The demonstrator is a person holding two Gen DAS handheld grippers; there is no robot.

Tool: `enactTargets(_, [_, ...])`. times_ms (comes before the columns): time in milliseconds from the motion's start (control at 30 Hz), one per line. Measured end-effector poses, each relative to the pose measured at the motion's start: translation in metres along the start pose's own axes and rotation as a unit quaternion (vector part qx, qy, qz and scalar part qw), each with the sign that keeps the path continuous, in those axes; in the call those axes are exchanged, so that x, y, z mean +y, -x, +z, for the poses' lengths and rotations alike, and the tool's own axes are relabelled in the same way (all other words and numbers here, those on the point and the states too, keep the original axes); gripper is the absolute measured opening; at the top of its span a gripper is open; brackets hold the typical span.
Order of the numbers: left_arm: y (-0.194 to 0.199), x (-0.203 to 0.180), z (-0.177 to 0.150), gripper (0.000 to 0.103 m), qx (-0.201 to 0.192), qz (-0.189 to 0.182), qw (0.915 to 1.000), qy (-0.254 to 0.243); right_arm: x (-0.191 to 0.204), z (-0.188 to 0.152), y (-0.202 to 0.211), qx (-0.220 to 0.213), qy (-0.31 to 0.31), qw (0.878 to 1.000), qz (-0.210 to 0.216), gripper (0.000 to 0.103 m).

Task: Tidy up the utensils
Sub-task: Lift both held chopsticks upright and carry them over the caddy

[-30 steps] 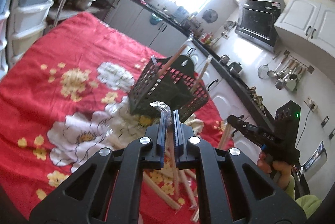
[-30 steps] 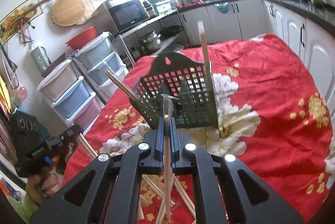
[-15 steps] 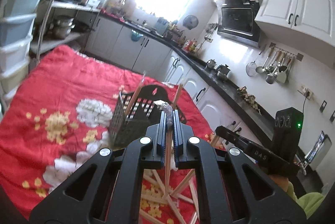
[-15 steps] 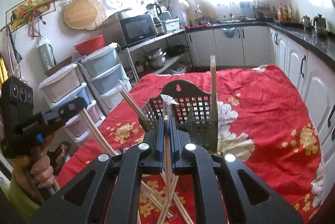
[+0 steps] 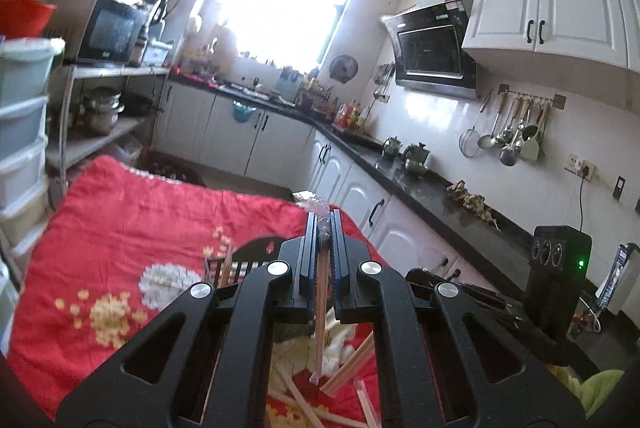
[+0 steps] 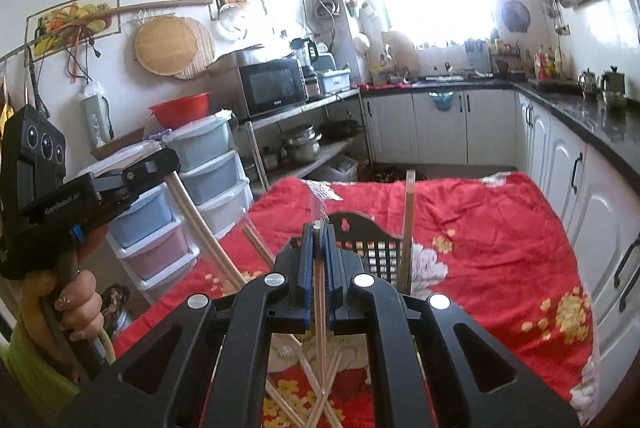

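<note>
My left gripper [image 5: 322, 218] is shut on a pair of plastic-wrapped chopsticks [image 5: 319, 316] that hangs down below the jaws. Behind its fingers, the black slotted utensil basket [image 5: 240, 266] on the red floral cloth is mostly hidden. My right gripper [image 6: 319, 228] is shut on another wrapped pair [image 6: 319, 312], just in front of the basket [image 6: 362, 234]. A wrapped pair [image 6: 408, 228] stands upright in the basket. In the right wrist view the left gripper [image 6: 158, 164] is at the left, its chopsticks [image 6: 200, 228] slanting down. Several wrapped pairs [image 6: 304, 388] lie crossed on the cloth.
The red floral cloth [image 6: 500, 240] covers the table. White plastic drawers [image 6: 208, 172] and a shelf with a microwave [image 6: 272, 88] stand to the left. A dark counter over white cabinets [image 5: 420, 188] runs along the right. A hand [image 6: 76, 304] holds the left gripper's handle.
Both grippers have tilted up with their chopsticks still held, so the basket and cloth sit lower in both views and more of the kitchen shows.
</note>
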State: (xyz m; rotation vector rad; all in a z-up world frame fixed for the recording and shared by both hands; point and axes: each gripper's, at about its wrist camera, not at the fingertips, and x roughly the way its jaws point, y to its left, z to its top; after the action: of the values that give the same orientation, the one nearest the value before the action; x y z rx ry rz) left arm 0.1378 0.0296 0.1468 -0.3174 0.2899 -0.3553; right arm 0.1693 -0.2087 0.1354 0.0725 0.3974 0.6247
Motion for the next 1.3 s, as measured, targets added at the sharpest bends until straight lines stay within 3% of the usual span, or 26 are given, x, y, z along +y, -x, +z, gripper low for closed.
enactTargets(867, [-0.011, -0.031, 0.058, 0.003, -0.086, 0.029, 0.9947, -0.048, -0.007, 0.070, 0.013, -0.116, 0.041, 0.992, -0.028, 0.005])
enactTargets(1300, [-0.037, -0.032, 0.061, 0.003, -0.109, 0.062, 0.9903, -0.059, -0.015, 0.082, -0.009, -0.138, 0.046, 0.989, -0.033, 0.005])
